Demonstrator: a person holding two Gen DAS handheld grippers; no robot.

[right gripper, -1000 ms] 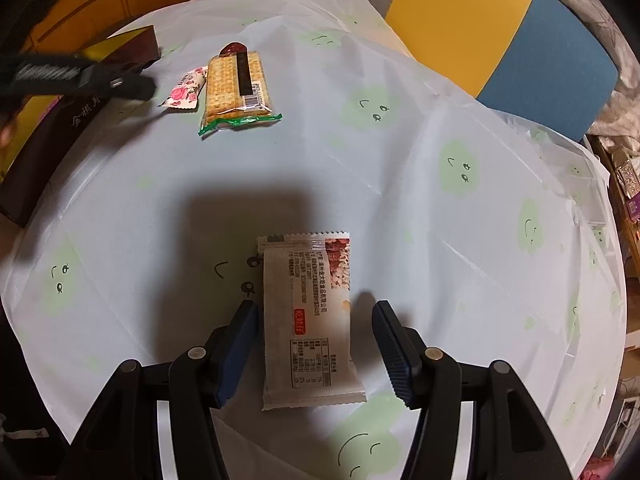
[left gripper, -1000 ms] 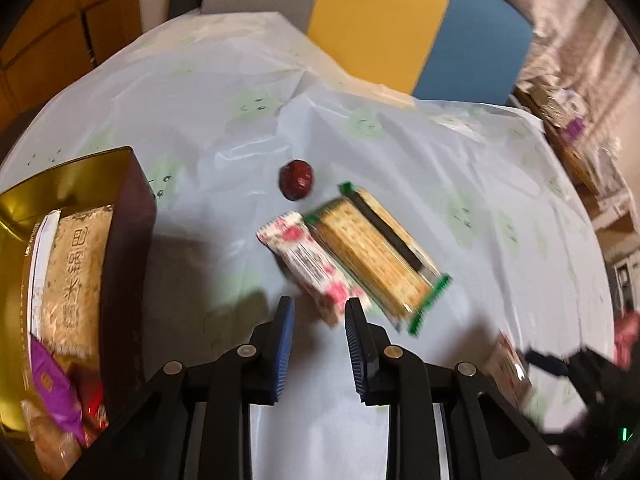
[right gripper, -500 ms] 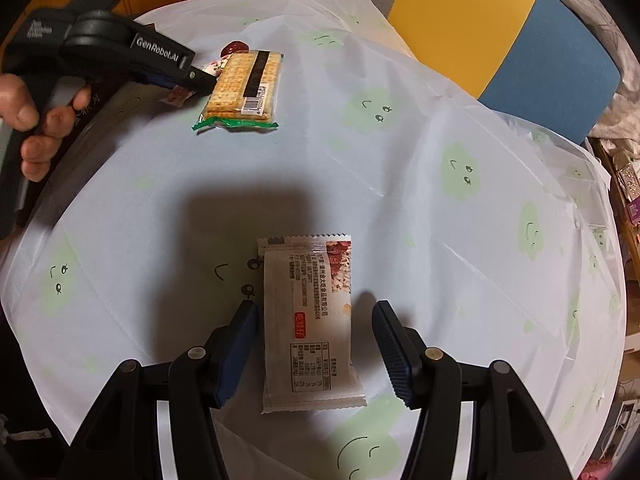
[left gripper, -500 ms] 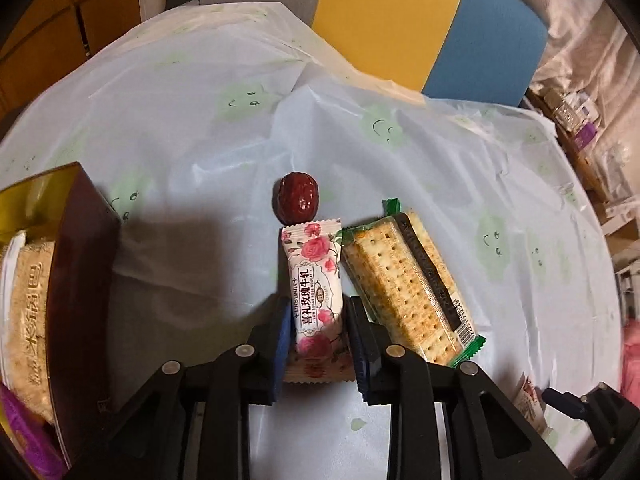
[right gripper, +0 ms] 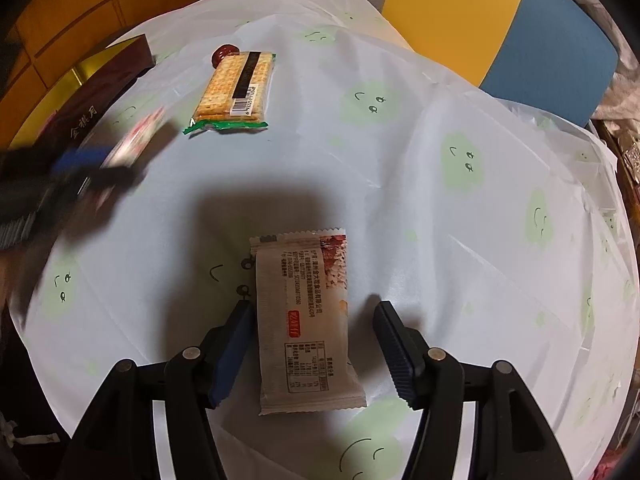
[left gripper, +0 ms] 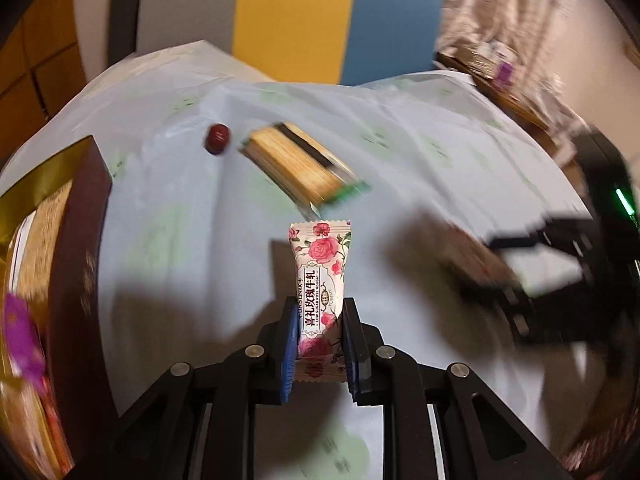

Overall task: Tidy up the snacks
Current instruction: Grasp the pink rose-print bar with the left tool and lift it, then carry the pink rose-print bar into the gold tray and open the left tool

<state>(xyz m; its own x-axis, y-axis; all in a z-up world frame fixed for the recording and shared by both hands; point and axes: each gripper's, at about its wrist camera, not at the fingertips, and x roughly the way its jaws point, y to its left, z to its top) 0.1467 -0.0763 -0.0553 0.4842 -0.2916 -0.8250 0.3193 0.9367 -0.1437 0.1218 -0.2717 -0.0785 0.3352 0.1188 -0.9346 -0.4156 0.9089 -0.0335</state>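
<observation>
Since the earlier frame our left gripper [left gripper: 319, 344] has just closed on the rose candy [left gripper: 320, 280] and lifted it off the tablecloth [left gripper: 400, 152]. Next we carry it to the box [left gripper: 80, 240]. Our right gripper [right gripper: 312, 344], just widened, straddles the grey packet [right gripper: 304, 320] ungripped.

Yellow-and-blue chair back [right gripper: 500, 20] behind table [right gripper: 400, 160], wood-panelled wall [right gripper: 60, 12] left.

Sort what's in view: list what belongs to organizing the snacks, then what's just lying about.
Job:
rose nougat, held in the left tool
grey snack packet
cracker pack
red date
snack box

Lying about:
chair
clutter
</observation>
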